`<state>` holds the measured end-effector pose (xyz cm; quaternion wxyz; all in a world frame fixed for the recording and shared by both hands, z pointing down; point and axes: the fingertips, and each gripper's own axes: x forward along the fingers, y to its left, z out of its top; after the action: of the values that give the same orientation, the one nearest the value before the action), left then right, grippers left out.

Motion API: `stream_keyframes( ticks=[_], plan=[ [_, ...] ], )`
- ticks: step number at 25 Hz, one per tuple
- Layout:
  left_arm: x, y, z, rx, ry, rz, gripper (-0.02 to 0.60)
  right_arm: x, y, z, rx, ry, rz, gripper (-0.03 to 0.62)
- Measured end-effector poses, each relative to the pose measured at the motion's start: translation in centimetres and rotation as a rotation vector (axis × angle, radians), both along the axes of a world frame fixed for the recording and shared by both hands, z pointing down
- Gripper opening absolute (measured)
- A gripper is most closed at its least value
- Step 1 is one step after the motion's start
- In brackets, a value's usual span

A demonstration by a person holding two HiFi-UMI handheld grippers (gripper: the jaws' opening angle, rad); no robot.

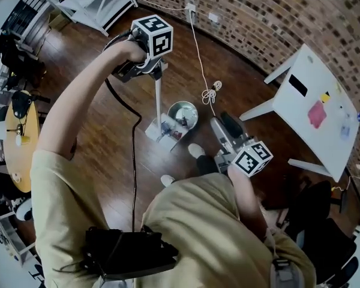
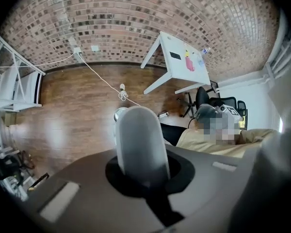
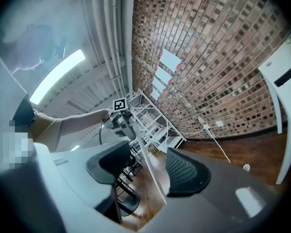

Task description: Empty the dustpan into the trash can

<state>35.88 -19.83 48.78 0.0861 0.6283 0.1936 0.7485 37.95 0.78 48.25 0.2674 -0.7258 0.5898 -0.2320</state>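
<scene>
The dustpan [image 1: 163, 129] rests on the wood floor, its open side against the small metal trash can [image 1: 183, 114]. Its long white handle [image 1: 158, 95] rises to my left gripper [image 1: 156, 69], which is shut on the handle's top. In the left gripper view the rounded handle end [image 2: 140, 140] fills the jaws of the left gripper [image 2: 143, 174], and the can's rim [image 2: 118, 114] peeks out behind it. My right gripper [image 1: 221, 119] hovers right of the can and holds nothing. In its own view the right gripper [image 3: 148, 152] shows a narrow gap, with the distant handle [image 3: 136, 130] seen through it.
A white table [image 1: 315, 110] stands at the right by the brick wall. A white cable [image 1: 211, 93] lies coiled on the floor beyond the can. The person's shoes [image 1: 196, 150] are just before the dustpan. A white rack [image 1: 90, 2] is at the far left.
</scene>
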Motion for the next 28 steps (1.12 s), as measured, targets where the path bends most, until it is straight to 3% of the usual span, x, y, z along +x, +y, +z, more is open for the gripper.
stream_keyframes(
  ticks=[7,13,19,23,28],
  plan=[
    [10.8,-1.6,2.3,0.029,-0.12,0.007,0.0,5.3,1.4,0.2,0.014,0.004,0.052,0.229],
    [15.7,-2.5,4.0,0.062,-0.185,0.005,0.0,8.9,2.7,0.1,0.018,0.014,0.078,0.229],
    [15.3,-1.0,2.5,0.039,-0.177,0.057,0.0,10.7,3.4,1.0,0.001,0.004,0.089,0.229],
    [13.9,-1.1,5.1,0.031,-0.19,0.106,0.0,10.8,2.8,2.4,-0.006,-0.039,0.06,0.229],
    [14.4,0.4,1.1,0.024,-0.141,0.136,0.0,11.2,1.8,1.9,0.01,-0.024,0.032,0.229]
  ],
)
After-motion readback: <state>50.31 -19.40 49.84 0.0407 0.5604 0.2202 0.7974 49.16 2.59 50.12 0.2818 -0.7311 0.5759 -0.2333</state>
